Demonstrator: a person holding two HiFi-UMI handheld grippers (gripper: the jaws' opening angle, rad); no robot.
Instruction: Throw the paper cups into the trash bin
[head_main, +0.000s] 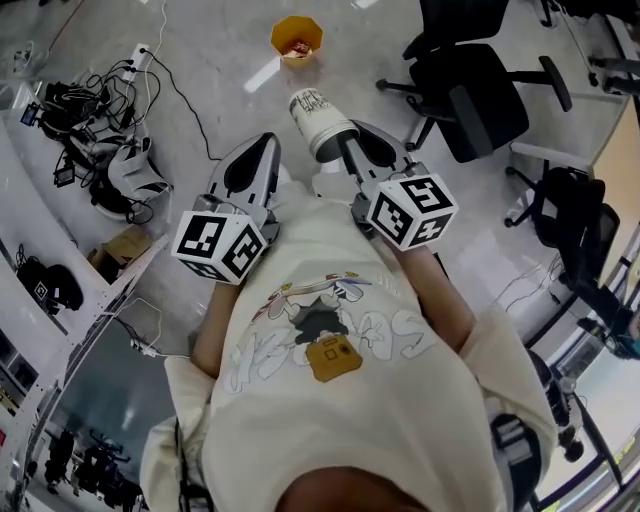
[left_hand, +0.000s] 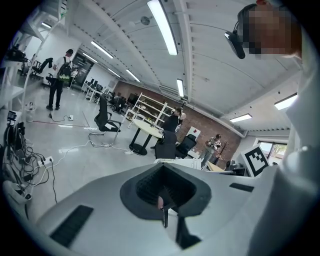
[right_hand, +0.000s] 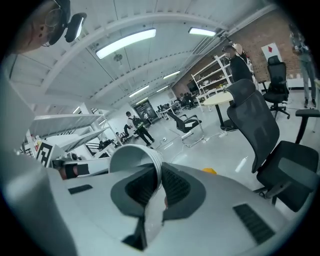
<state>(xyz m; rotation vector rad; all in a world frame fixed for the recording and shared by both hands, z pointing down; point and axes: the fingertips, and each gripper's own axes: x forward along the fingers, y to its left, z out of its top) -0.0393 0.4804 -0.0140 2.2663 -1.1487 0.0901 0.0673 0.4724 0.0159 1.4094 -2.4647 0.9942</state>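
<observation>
My right gripper is shut on the rim of a white paper cup, which juts out ahead of it above the floor. In the right gripper view the cup sits with its wall pinched between the two jaws of the gripper. An orange trash bin stands on the floor further ahead, with some scraps inside; it shows as a small yellow spot past the jaws. My left gripper hangs beside the right one, shut and empty.
Black office chairs stand at the right, one more nearer. A tangle of cables and a power strip lies at the left by a white shelf unit. People stand far off in the hall.
</observation>
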